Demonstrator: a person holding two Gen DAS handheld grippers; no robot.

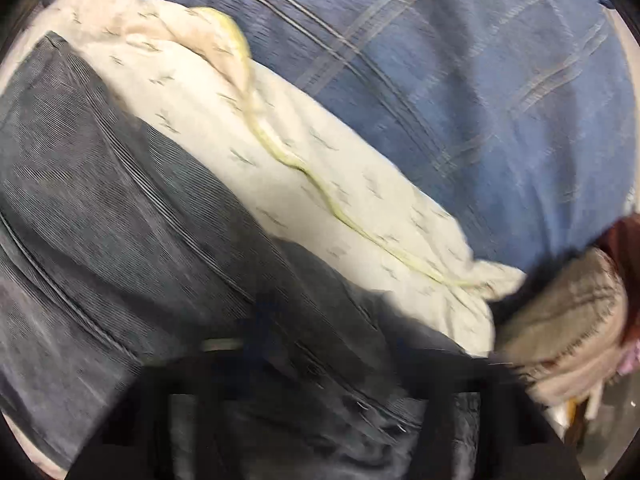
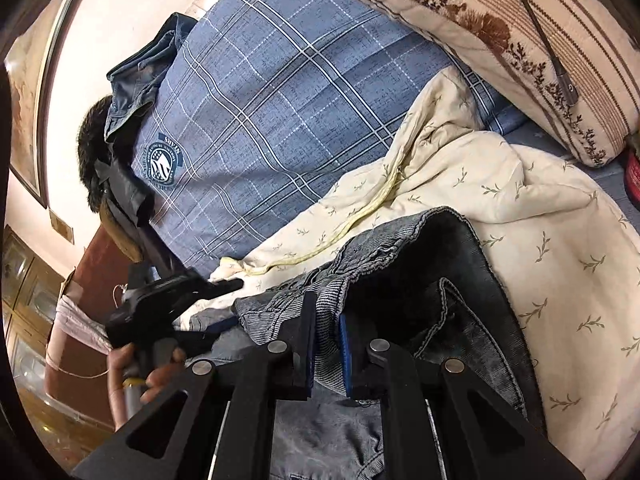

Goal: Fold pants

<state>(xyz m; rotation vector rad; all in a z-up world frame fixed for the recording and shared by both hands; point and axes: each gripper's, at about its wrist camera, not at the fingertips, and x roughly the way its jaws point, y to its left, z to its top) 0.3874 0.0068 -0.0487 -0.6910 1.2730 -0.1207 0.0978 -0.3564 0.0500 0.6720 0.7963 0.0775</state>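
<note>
A bed in a blue plaid sheet point(image 2: 280, 92) is carrying a cream leaf-print quilt point(image 2: 520, 216), a floral pillow point(image 2: 500, 12), and dark pants point(image 2: 460, 300) lying across the quilt.

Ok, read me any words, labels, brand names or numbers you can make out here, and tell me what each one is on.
"STARS": upside down on the banner of the round crest printed on the blue plaid sheet.
Ring of small lettering inside that crest: too small to read.
Left wrist view: blurred, no text readable.
Jeans, cream quilt, floral pillow: no text seen.

The pants point(image 2: 404, 264) lie on a quilt point(image 2: 520, 208) spread over the bed sheet point(image 2: 280, 92) (a pillow point(image 2: 500, 28) behind it), with a jacket point(image 2: 140, 76) at the sheet's far left edge.
</note>
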